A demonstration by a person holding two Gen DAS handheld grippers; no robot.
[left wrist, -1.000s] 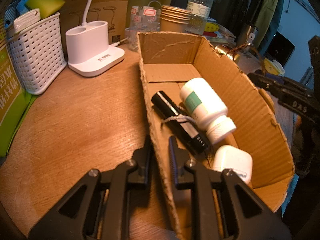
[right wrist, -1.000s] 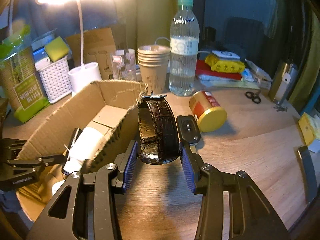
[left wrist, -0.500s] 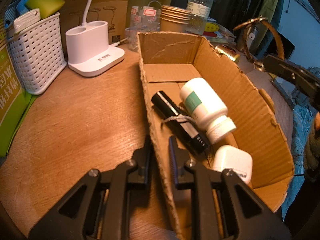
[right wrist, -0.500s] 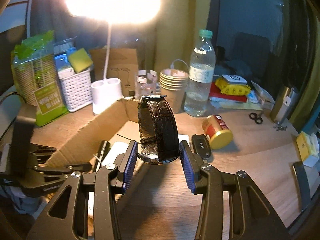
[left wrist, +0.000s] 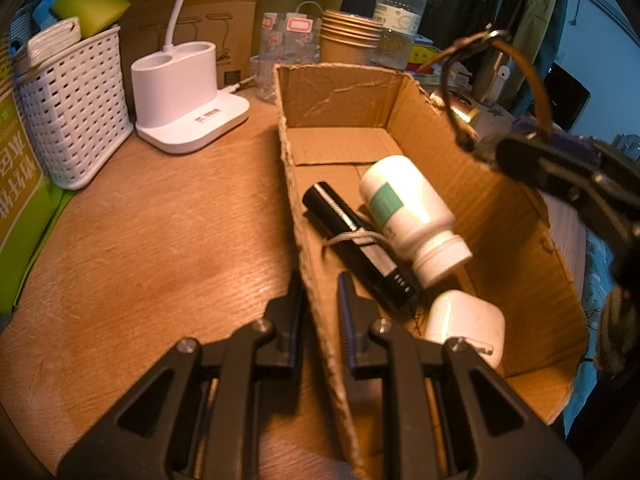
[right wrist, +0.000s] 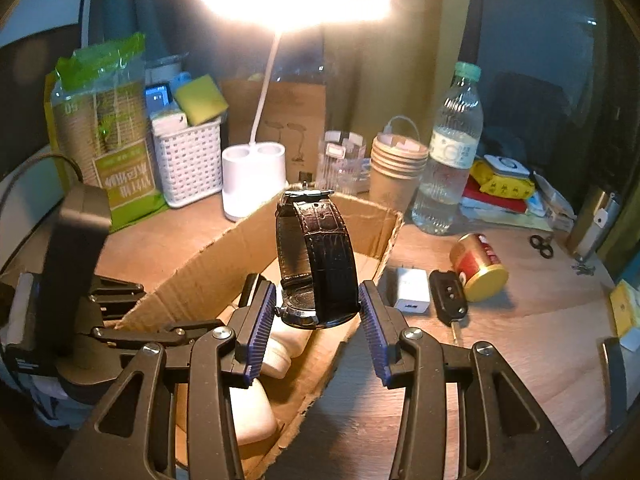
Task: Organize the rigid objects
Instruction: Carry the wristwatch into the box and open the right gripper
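An open cardboard box (left wrist: 460, 160) lies on the wooden table and holds a white pill bottle (left wrist: 408, 212), a black flashlight (left wrist: 356, 240) and a white charger case (left wrist: 464, 324). My left gripper (left wrist: 320, 300) is shut on the box's left wall. My right gripper (right wrist: 318, 312) is shut on a black leather-strap watch (right wrist: 320, 256) and holds it above the box's right wall (right wrist: 344, 340). The watch and right gripper show in the left wrist view (left wrist: 520, 120) over the box's far right edge.
On the table right of the box lie a white plug adapter (right wrist: 412, 290), a black car key (right wrist: 450, 296) and a red-and-gold can (right wrist: 478, 266). Behind stand a lamp base (left wrist: 188, 96), a white basket (left wrist: 68, 104), paper cups (right wrist: 396, 168) and a water bottle (right wrist: 450, 152).
My right gripper has lifted the watch off the table and carried it left, over the box. My left gripper has kept its grip on the box wall.
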